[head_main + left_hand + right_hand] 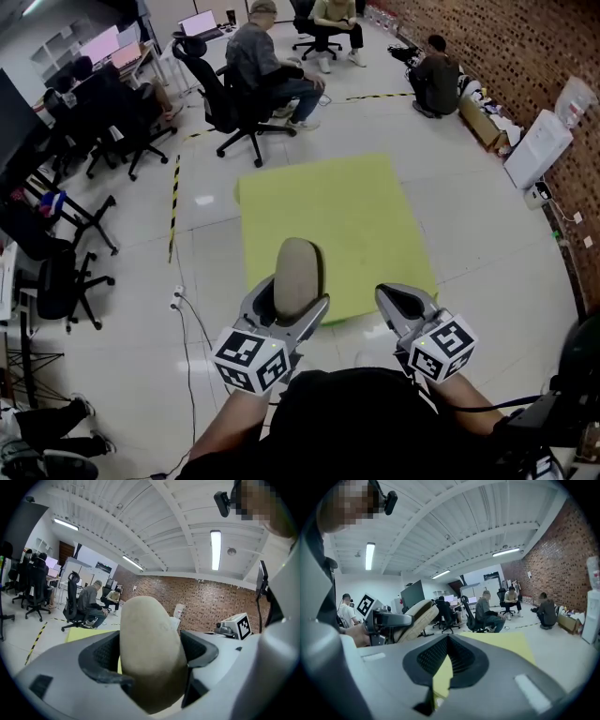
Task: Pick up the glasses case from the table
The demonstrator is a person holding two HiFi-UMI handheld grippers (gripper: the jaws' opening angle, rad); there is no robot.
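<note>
Pick-up seems done: glasses case [298,272] is above the tabletop [347,206].
Left gripper [292,298] jaws grasp it; right gripper [405,302] jaws are clenched, empty. Next: hold steady.

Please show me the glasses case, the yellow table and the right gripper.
glasses case [298,272]: head view, middle of its shell.
yellow table [328,211]: head view, bare top.
right gripper [395,296]: head view, its fingertips.

We see only the upper part of the glasses case [298,272]; its lower end is buried between the jaws of the left gripper [291,296]. The near edge of the yellow table [328,202] is hidden behind that gripper and the right gripper [405,298]. A person [37,427] at bottom left is cut off by the picture's edge.
</note>
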